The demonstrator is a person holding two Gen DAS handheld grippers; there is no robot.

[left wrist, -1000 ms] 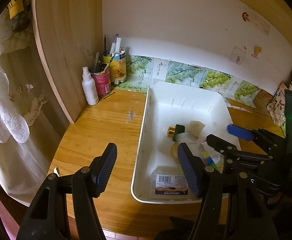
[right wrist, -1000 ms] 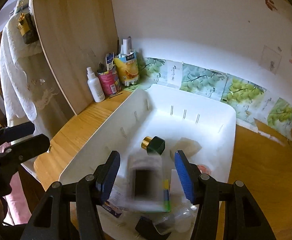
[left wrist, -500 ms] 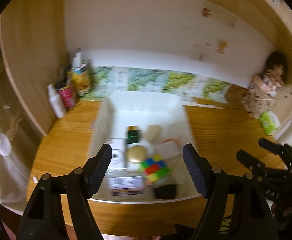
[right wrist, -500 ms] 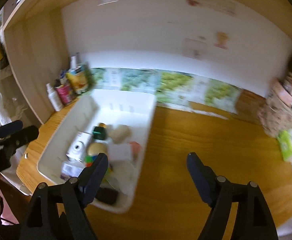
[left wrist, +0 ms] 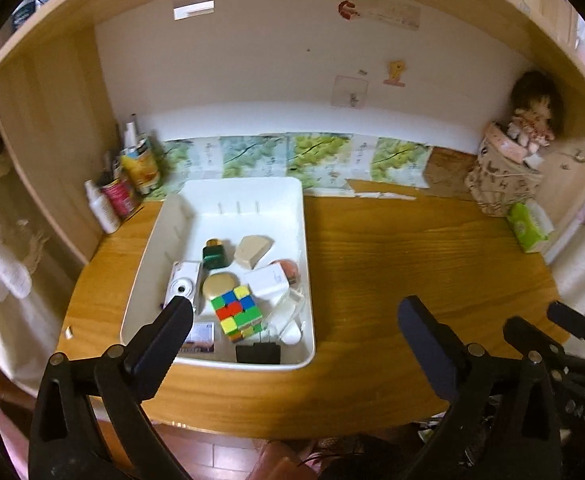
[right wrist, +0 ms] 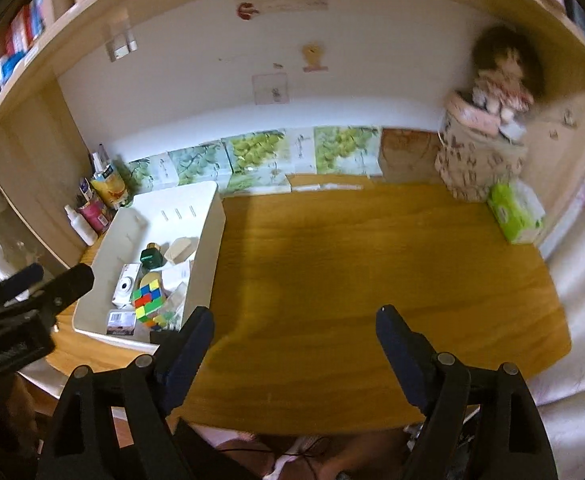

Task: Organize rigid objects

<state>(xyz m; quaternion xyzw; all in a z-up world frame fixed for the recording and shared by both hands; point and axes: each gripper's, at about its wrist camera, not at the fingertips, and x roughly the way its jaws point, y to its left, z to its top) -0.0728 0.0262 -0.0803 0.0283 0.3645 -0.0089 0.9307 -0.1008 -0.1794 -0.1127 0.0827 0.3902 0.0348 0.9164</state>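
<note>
A white plastic bin (left wrist: pixel 228 196) sits toward the left of the wooden table (left wrist: pixel 412 260). It holds a colourful puzzle cube (left wrist: pixel 236 312), a white compact camera (left wrist: pixel 182 286), a dark green bottle (left wrist: pixel 214 254), a beige wedge (left wrist: pixel 252 250) and a black binder clip (left wrist: pixel 258 354). The left hand-held gripper (left wrist: pixel 292 324) and right hand-held gripper (right wrist: pixel 294 330) hover spread wide, holding nothing.

Doll (left wrist: pixel 532 114) on patterned bag (left wrist: pixel 500 182); green tissue pack (left wrist: pixel 528 228) beside; cans (left wrist: pixel 132 180) far left
</note>
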